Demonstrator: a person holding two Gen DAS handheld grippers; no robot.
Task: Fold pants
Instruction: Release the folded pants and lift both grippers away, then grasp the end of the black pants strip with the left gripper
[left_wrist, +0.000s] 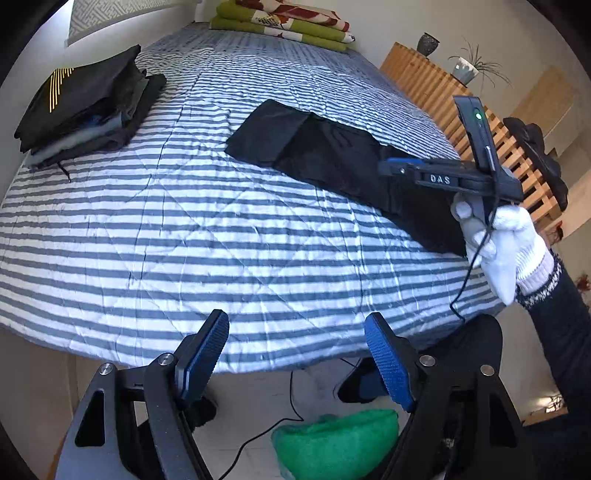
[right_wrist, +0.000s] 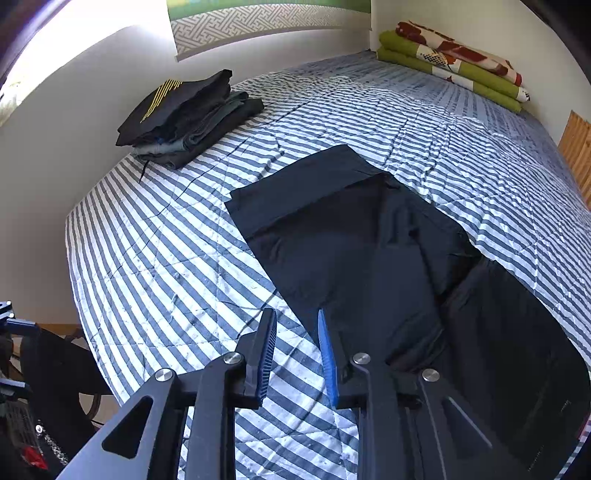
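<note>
Black pants (right_wrist: 369, 251) lie flat and lengthwise on the striped bedspread (right_wrist: 166, 266), one layer over another, with a strip of the lower layer showing at the far end. My right gripper (right_wrist: 295, 347) hovers low over the near left edge of the pants. It is open by a narrow gap with only bedspread between its pads. In the left wrist view the pants (left_wrist: 332, 155) stretch across the right of the bed. The right gripper (left_wrist: 391, 167) is there in a white-gloved hand (left_wrist: 506, 240). My left gripper (left_wrist: 295, 354) is wide open and empty, off the bed's near edge.
A stack of folded dark clothes (left_wrist: 85, 107) (right_wrist: 184, 114) sits at the bed's left side by the wall. Folded green and red blankets (right_wrist: 450, 59) lie at the head. A wooden slatted frame (left_wrist: 443, 96) borders the right. A green cloth (left_wrist: 332, 443) and a cable are on the floor.
</note>
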